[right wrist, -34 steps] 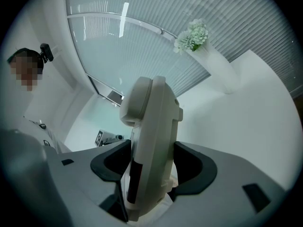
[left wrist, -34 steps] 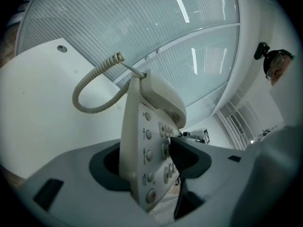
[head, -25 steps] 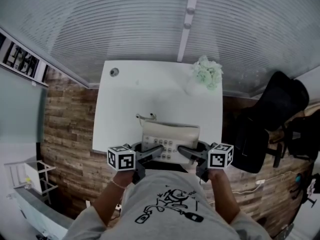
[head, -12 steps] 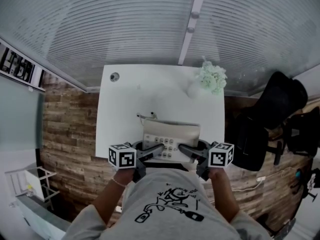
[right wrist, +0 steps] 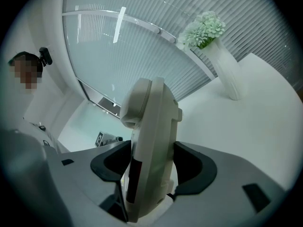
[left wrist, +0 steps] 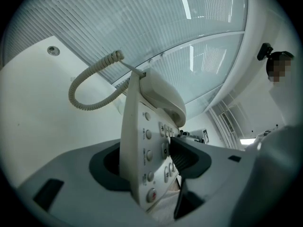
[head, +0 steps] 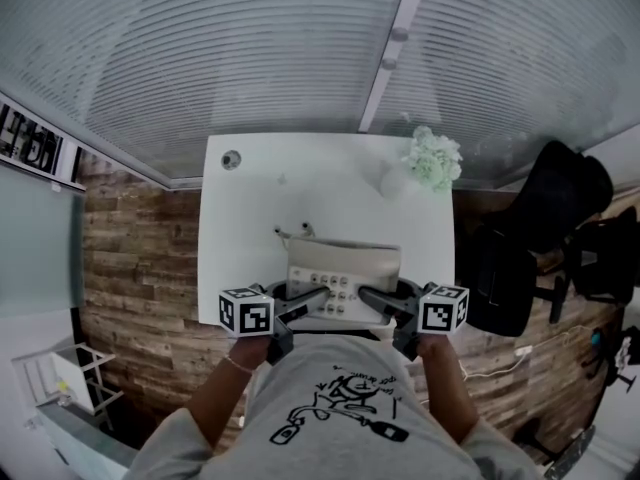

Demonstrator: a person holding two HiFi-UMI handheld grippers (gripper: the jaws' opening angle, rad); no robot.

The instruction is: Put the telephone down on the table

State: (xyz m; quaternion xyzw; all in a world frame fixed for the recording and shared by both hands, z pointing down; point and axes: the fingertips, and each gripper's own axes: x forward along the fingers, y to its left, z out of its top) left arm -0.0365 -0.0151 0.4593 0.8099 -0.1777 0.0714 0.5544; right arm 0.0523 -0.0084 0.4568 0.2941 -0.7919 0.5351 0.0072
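Observation:
A beige desk telephone [head: 343,273] with rows of buttons is held between both grippers over the near edge of the white table [head: 260,218]. My left gripper [head: 305,303] is shut on its left side and my right gripper [head: 378,303] on its right side. In the left gripper view the telephone [left wrist: 142,141] stands edge-on between the jaws of the gripper [left wrist: 147,162], with the handset [left wrist: 161,96] on top and the coiled cord [left wrist: 87,86] curling leftward. In the right gripper view the telephone [right wrist: 151,141] fills the gap of that gripper [right wrist: 149,169]. Whether its base touches the table is hidden.
A white vase of pale green flowers [head: 432,158] stands at the table's far right corner, and shows as the vase [right wrist: 226,72] in the right gripper view. A round grommet [head: 231,159] sits at the far left. A black chair [head: 560,218] stands right of the table. A ribbed glass wall rises behind.
Both grippers have carried the telephone a little forward over the table's near edge, and the table now sits lower and closer in the head view. The grip is unchanged.

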